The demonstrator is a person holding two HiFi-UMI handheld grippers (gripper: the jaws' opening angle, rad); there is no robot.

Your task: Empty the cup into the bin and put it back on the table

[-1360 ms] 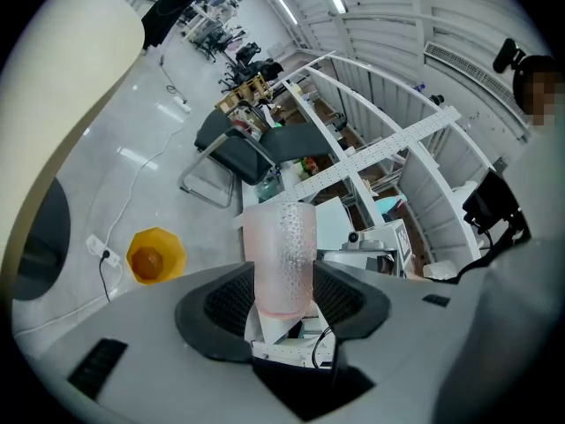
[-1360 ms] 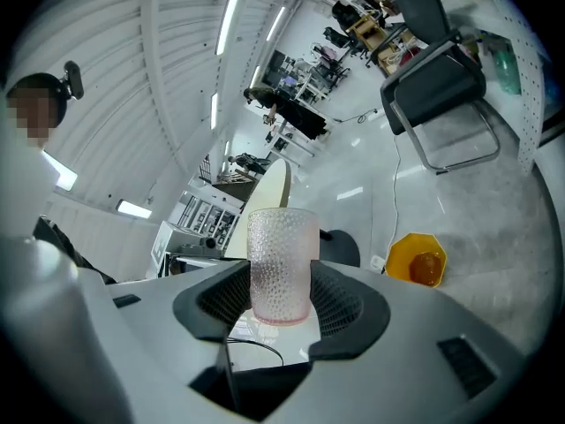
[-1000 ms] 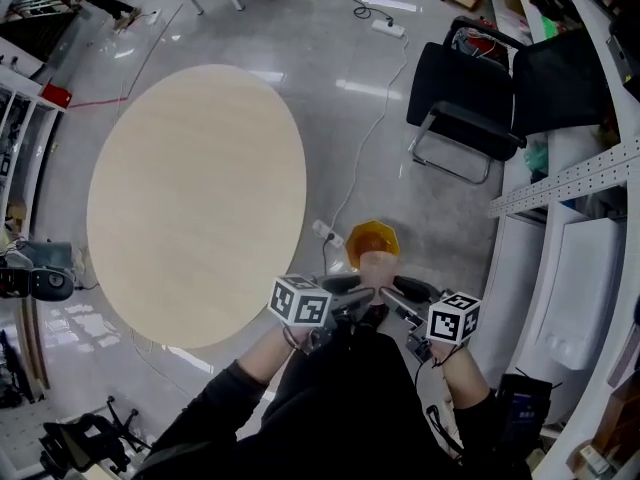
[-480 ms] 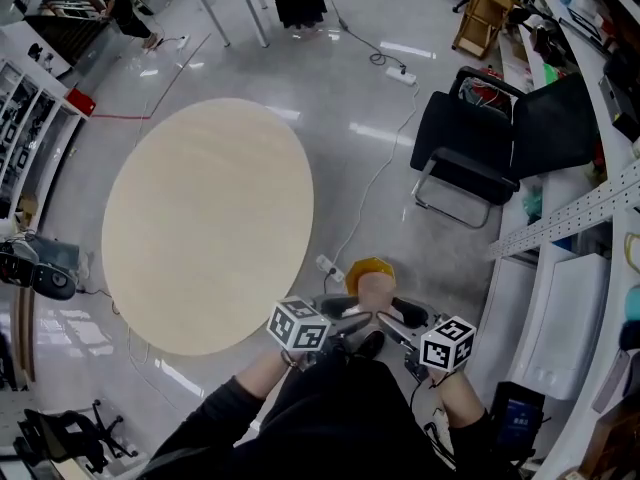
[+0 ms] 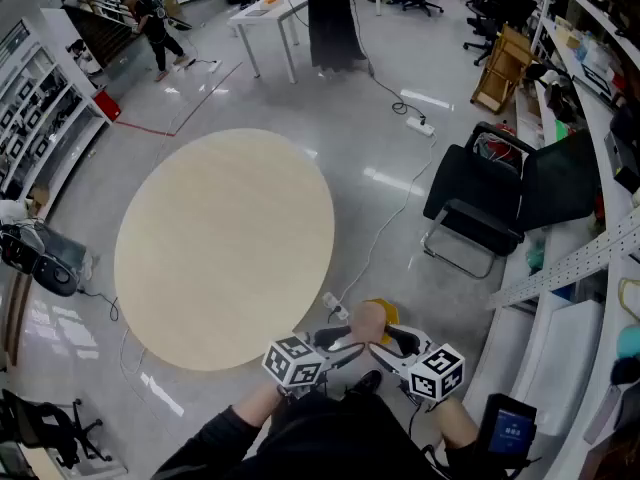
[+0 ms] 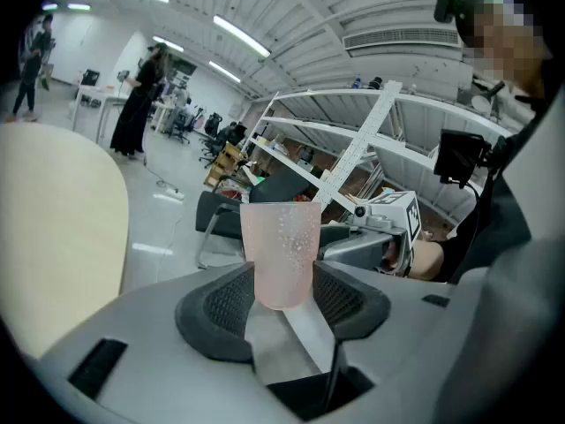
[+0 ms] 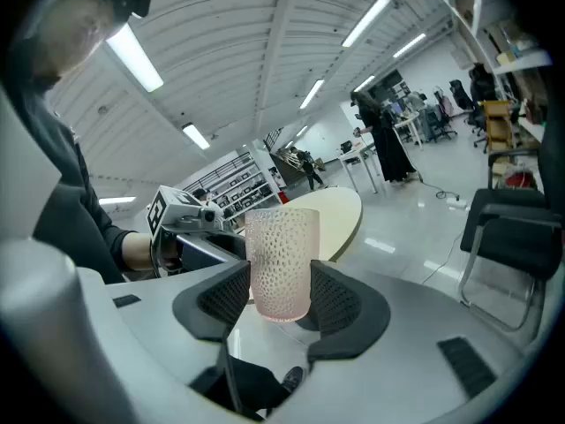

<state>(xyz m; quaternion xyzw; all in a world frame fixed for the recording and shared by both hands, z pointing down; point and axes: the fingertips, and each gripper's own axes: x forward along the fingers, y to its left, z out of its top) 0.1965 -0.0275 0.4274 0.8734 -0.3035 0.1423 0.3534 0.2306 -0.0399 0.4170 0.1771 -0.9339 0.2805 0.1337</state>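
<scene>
Both left tongs (image 6: pixel 284 283) and right tongs (image 7: pixel 281 291) clamped on one upright pink cup (image 6: pixel 282 237), contents unclear.

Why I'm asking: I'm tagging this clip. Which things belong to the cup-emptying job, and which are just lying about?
Part of the job:
cup, held by both the left hand-held gripper and the right hand-held gripper
orange bin on the floor
round table

Just lying about:
black chair
power strip on the floor
</scene>
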